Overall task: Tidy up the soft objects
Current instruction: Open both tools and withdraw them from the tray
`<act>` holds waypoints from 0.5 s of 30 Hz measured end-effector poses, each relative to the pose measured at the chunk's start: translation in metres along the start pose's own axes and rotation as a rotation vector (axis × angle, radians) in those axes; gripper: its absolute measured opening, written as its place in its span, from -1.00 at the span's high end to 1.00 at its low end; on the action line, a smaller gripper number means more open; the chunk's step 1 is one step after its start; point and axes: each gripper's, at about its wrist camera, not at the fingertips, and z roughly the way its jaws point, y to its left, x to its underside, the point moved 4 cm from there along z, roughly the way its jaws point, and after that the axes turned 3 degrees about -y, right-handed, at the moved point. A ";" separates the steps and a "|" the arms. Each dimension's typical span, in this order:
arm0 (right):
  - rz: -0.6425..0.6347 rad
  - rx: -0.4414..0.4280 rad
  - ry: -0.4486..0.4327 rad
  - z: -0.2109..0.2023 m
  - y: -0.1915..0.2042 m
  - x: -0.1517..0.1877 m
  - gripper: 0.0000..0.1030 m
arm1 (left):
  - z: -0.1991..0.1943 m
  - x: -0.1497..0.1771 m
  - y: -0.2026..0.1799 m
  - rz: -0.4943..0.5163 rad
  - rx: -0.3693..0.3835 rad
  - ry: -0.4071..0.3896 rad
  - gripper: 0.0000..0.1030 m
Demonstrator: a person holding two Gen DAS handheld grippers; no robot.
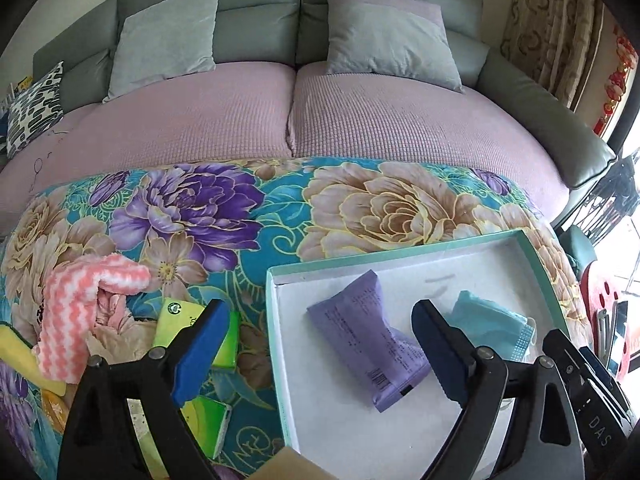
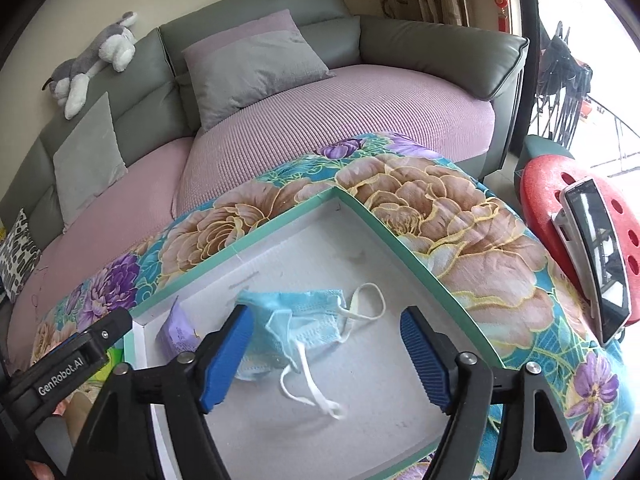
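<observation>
face mask (image 2: pixel 298 322) half hidden by right gripper (image 2: pixel 326 354); both grippers' jaws spread, empty.

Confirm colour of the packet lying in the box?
Purple packet with small dark print, clearest in the left wrist view.

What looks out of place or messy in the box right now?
The blue face mask lies crumpled in the white box, ear loops tangled loose. The purple packet sits askew beside it. Nothing looks damaged or spilled.
</observation>
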 end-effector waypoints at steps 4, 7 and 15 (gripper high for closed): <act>-0.012 0.028 0.009 0.002 -0.002 0.002 -1.00 | 0.004 0.000 0.013 -0.032 -0.044 -0.001 -0.99; -0.044 0.069 0.030 0.004 -0.001 0.004 -1.00 | 0.004 0.000 0.021 -0.037 -0.088 -0.016 -0.99; -0.076 0.100 0.057 0.001 0.000 0.007 -1.00 | -0.004 -0.002 0.035 -0.055 -0.092 -0.031 -0.99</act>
